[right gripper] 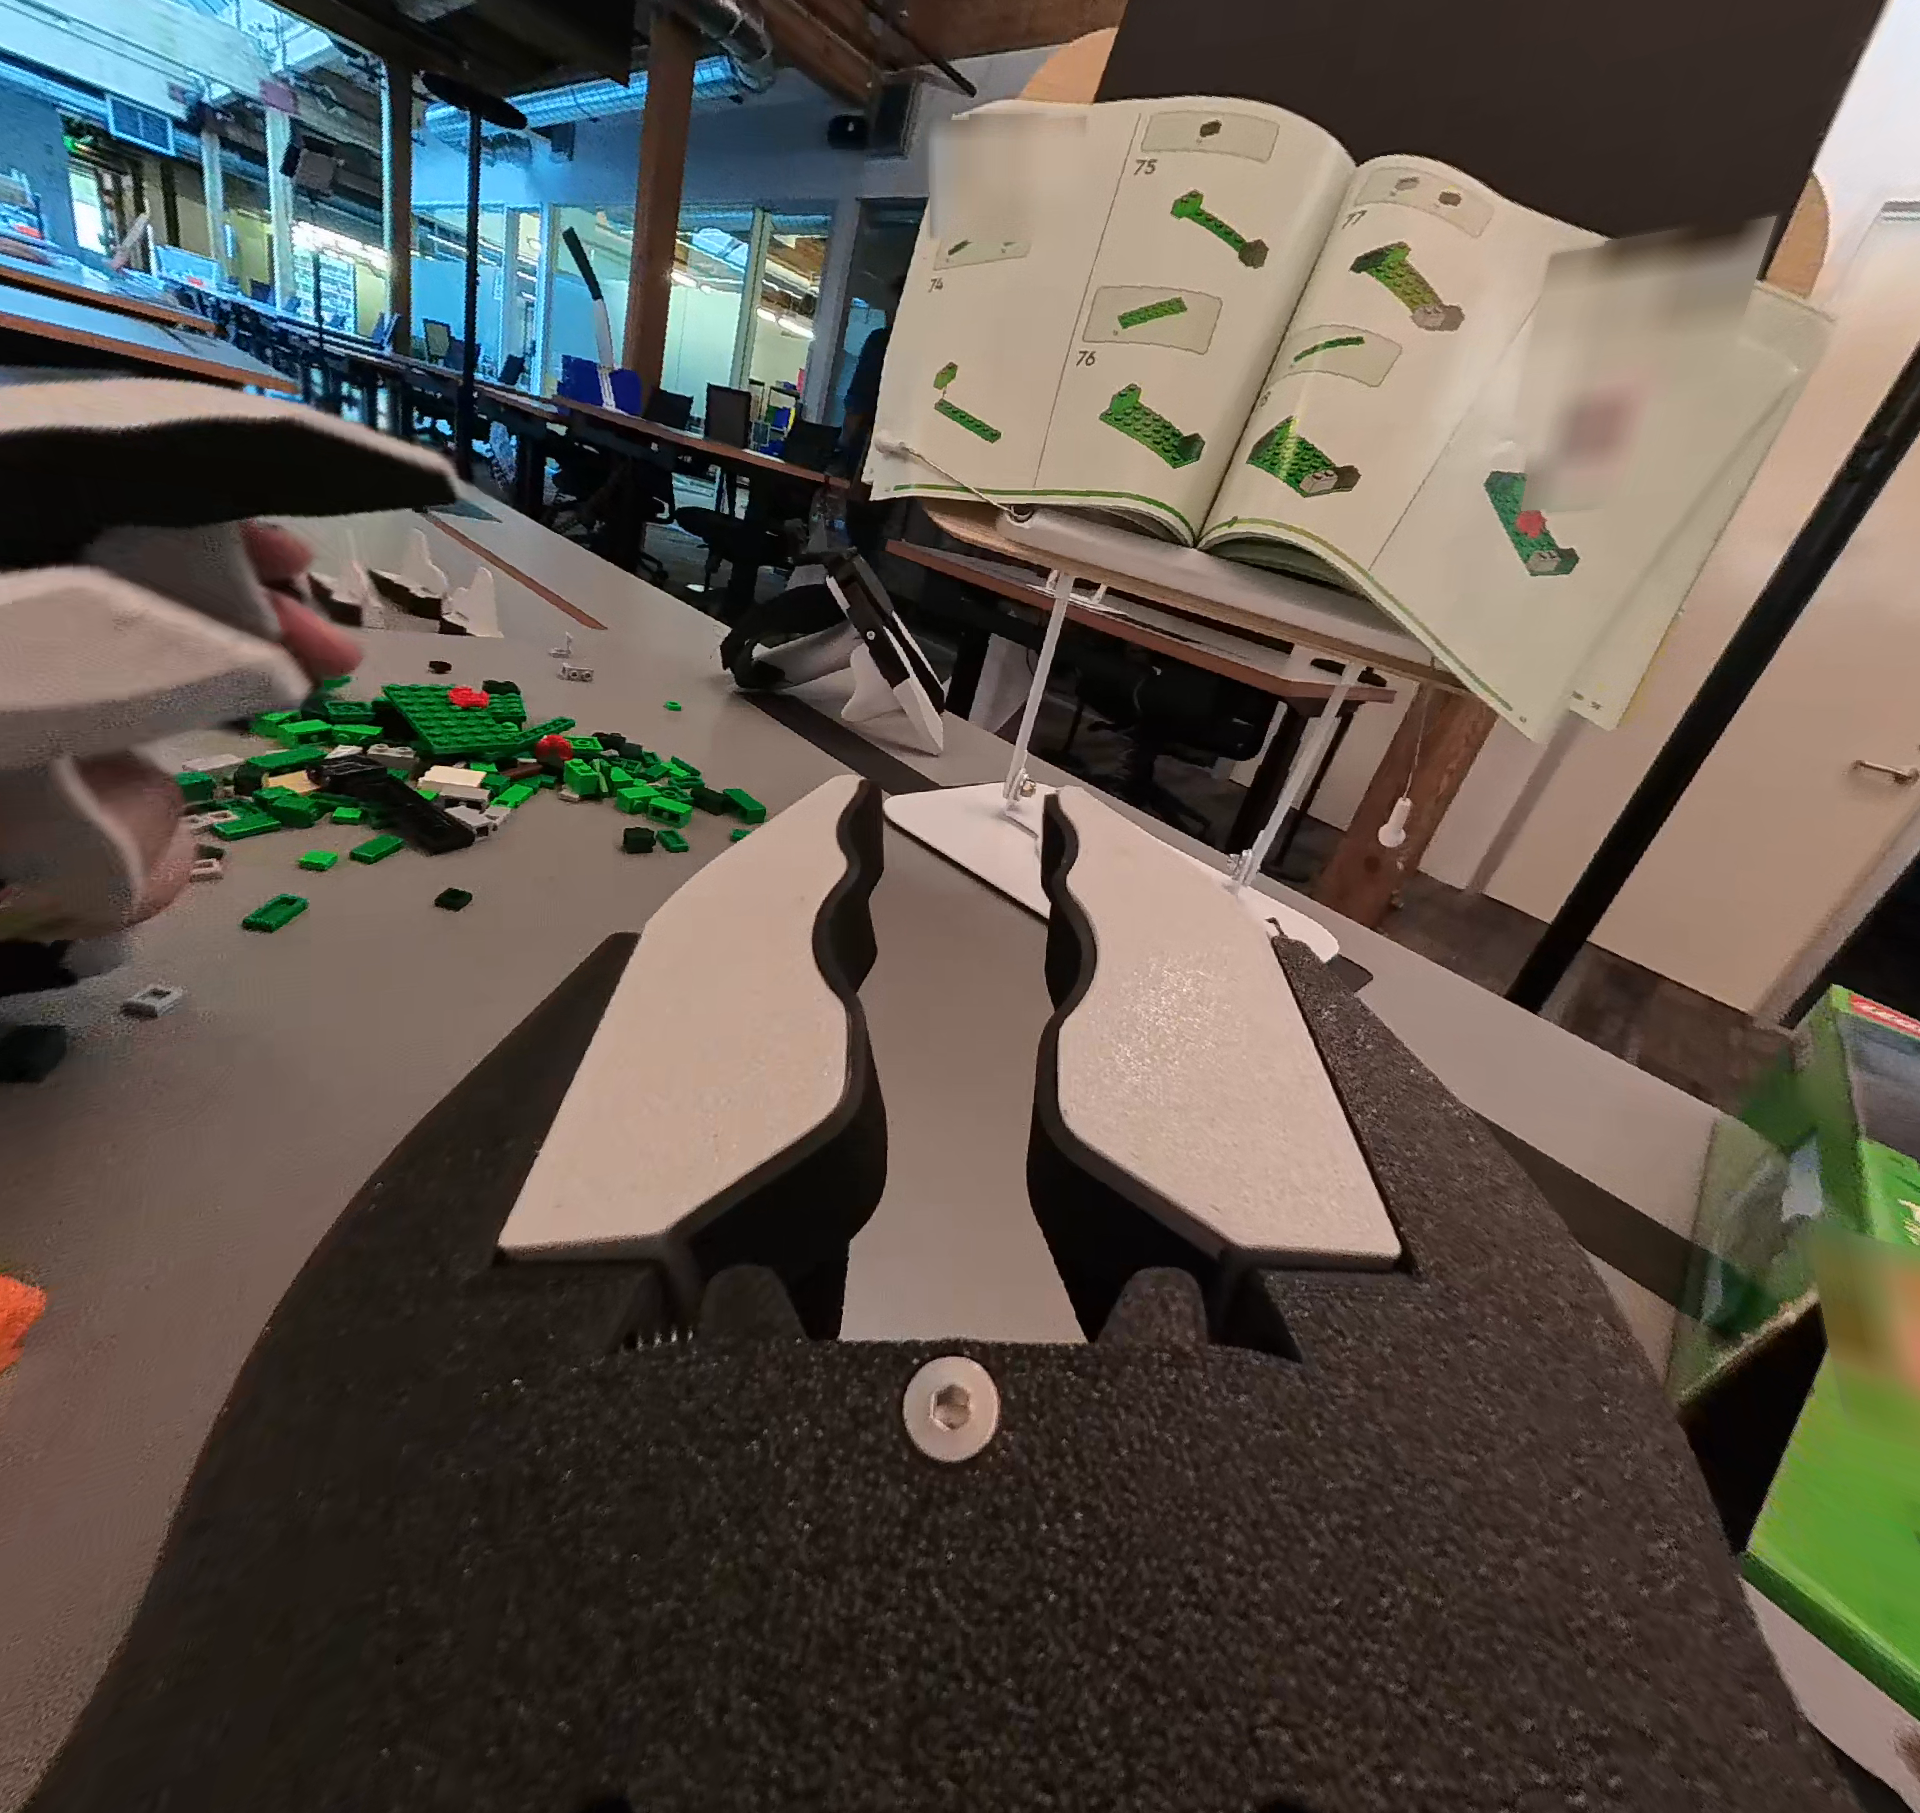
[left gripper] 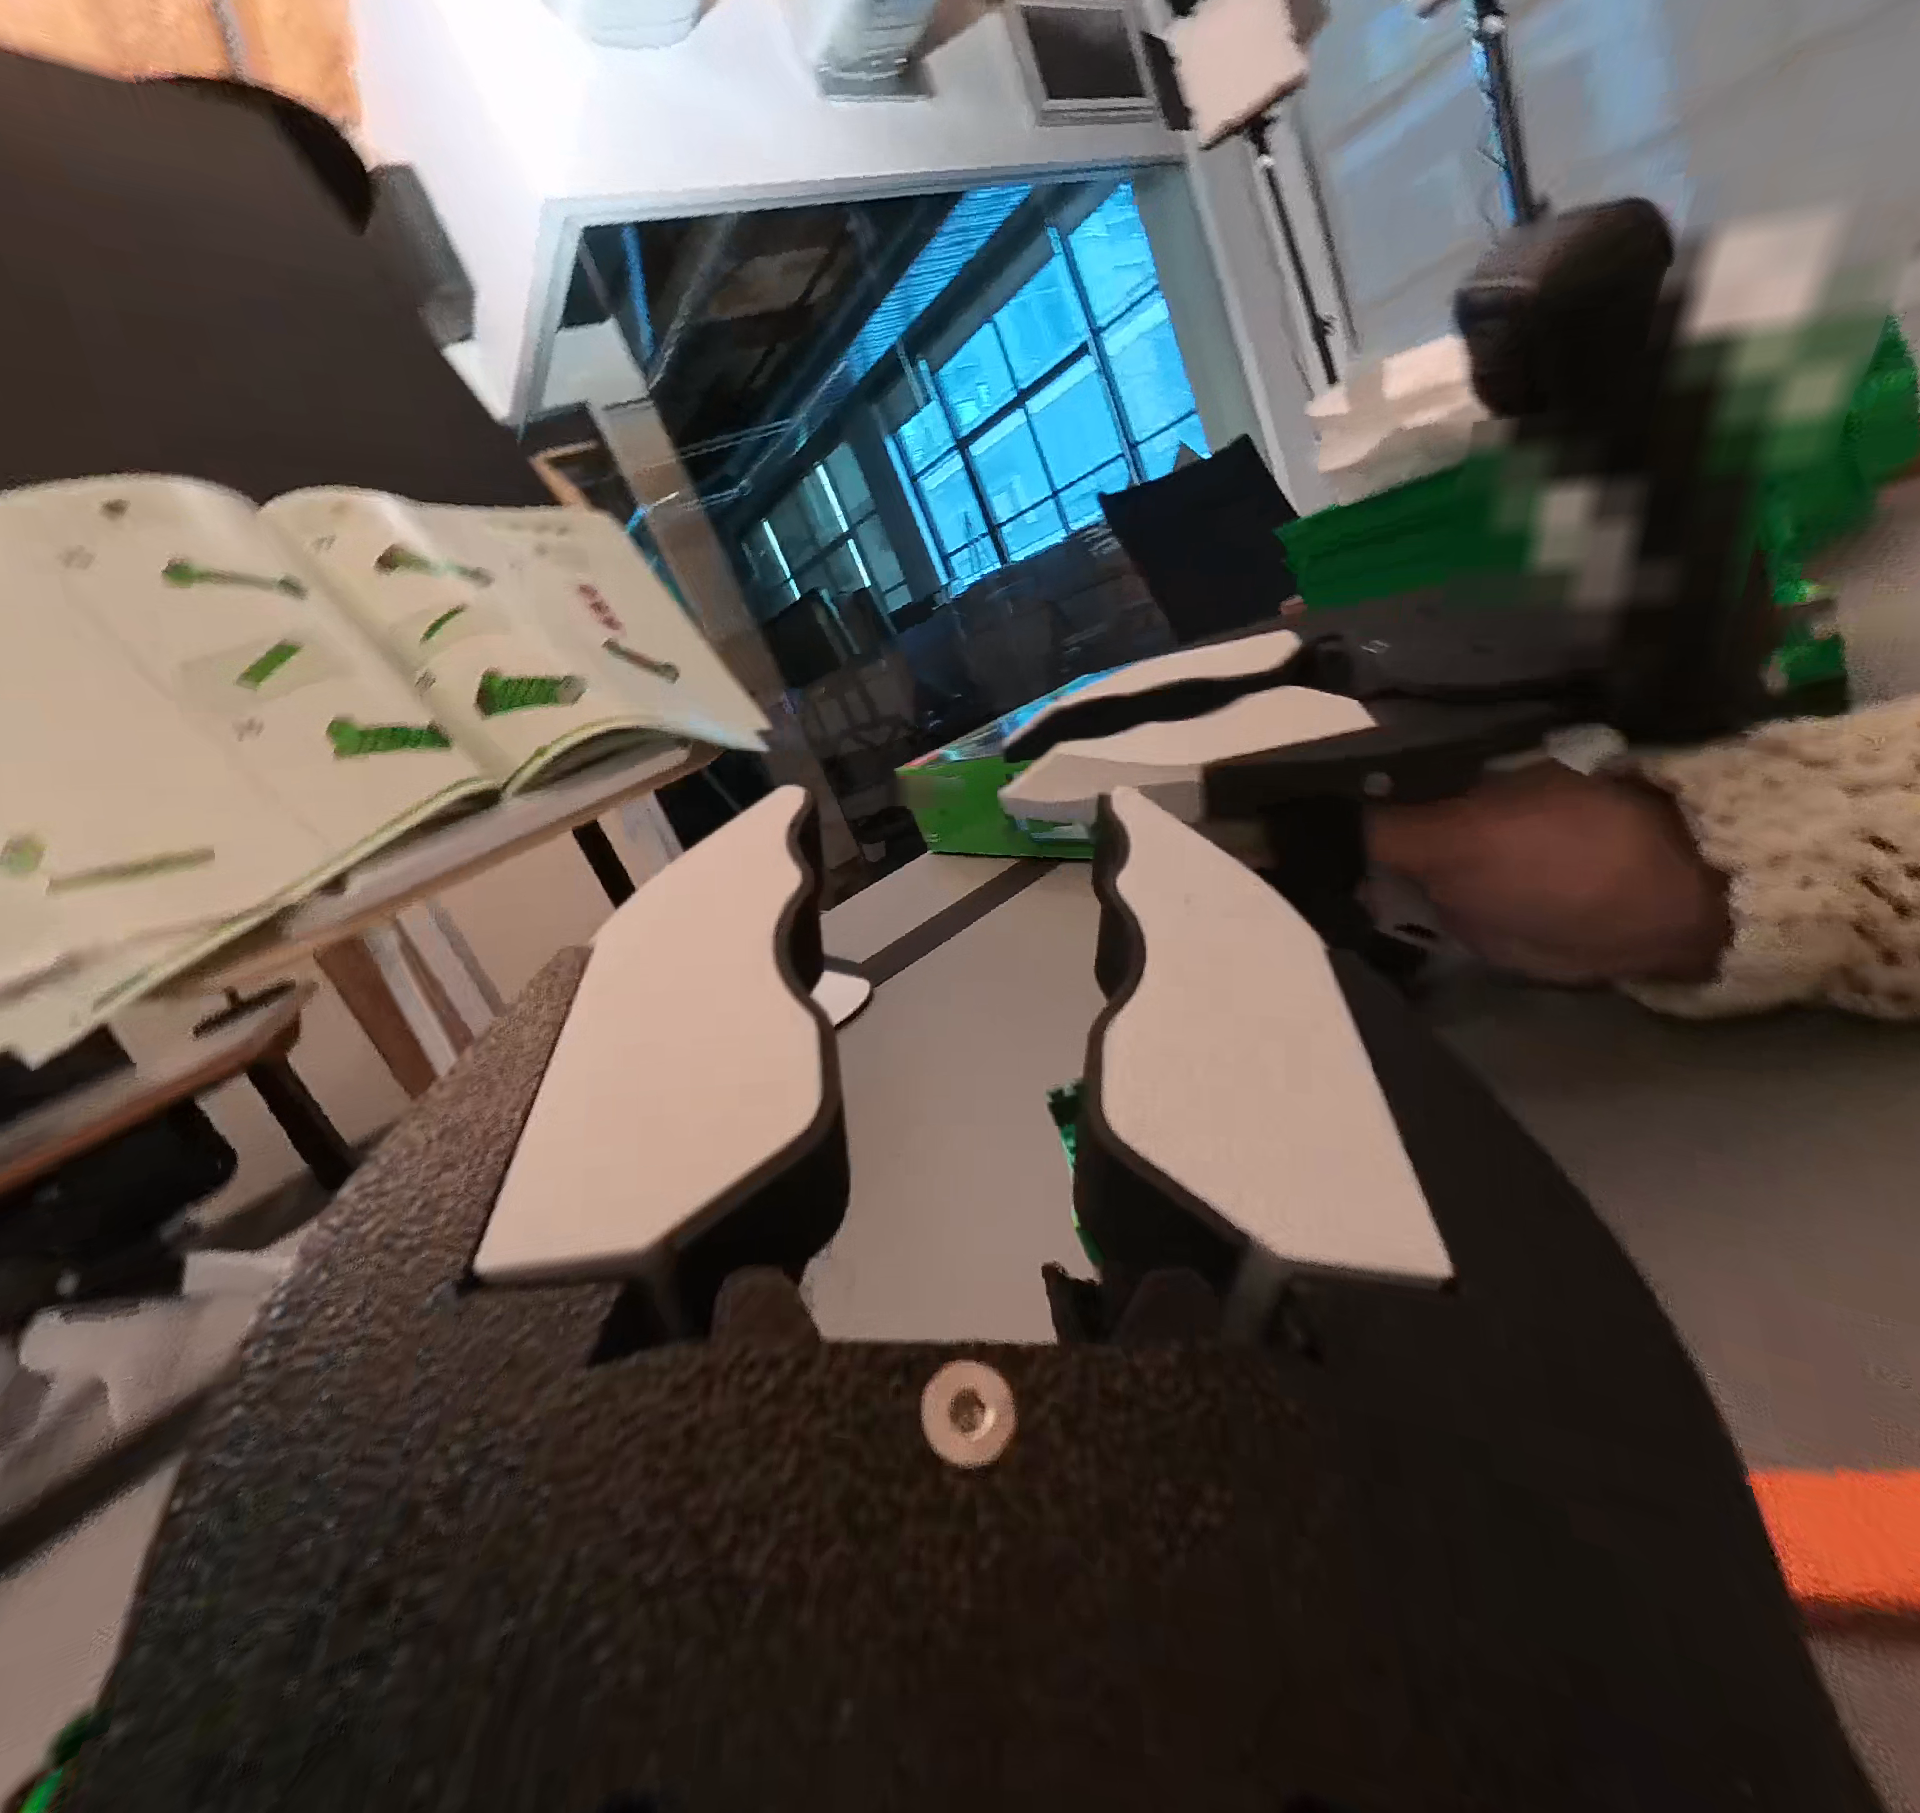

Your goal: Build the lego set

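A pile of loose lego pieces (right gripper: 468, 776), mostly green with some black, grey and red, lies on the grey table (right gripper: 312, 1088). A green plate (right gripper: 447, 714) with a red piece on it sits in the pile. My right gripper (right gripper: 956, 807) is open and empty, above the table to the right of the pile. My left gripper (left gripper: 961, 828) is open and empty; in the right wrist view it (right gripper: 156, 558) hovers at the pile's left edge, held by a hand. A few green pieces (left gripper: 1070, 1140) show under its right finger. The right gripper (left gripper: 1091, 724) shows ahead of it.
An open instruction booklet (right gripper: 1299, 361) rests on a white wire stand (right gripper: 997, 828) at the table's far edge. A green box (right gripper: 1849, 1348) stands at the right. A black-and-white device (right gripper: 862, 662) lies beyond the pile. An orange object (left gripper: 1839, 1545) lies near the left gripper. The left gripper's tips are roughly 9 centimeters from the right gripper's.
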Tool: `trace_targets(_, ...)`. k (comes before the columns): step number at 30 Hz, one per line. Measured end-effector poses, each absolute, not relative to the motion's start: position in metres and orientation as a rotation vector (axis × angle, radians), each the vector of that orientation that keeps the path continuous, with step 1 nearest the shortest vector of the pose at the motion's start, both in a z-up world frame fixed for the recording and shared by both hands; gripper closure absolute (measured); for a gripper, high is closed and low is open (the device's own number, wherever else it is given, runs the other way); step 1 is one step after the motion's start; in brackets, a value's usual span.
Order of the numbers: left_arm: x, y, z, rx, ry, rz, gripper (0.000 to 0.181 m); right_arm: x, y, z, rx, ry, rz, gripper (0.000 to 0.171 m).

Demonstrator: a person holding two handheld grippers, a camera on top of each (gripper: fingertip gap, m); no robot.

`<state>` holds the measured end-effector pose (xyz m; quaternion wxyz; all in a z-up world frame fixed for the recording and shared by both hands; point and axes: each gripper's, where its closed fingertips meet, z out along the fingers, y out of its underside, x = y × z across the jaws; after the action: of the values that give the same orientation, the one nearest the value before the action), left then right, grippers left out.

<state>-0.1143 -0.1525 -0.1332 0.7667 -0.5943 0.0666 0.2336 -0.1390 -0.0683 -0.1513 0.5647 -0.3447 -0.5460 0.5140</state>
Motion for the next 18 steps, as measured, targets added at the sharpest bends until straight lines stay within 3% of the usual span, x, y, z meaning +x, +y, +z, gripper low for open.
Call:
trace_targets(14, -0.115, -0.178, -0.131, -1.275, 0.204, 0.584, 0.137, -0.131, -0.065, -0.153, -0.816, -1.303, 1.170, 0.144)
trace_targets(17, -0.155, -0.219, -0.116, -1.241, 0.138, 0.747, 0.138, -0.137, -0.076, -0.167, -0.847, -1.450, 1.108, 0.151)
trace_targets(18, -0.175, -0.238, -0.110, -1.232, 0.090, 0.818, 0.138, -0.141, -0.081, -0.166, -0.862, -1.473, 1.080, 0.162)
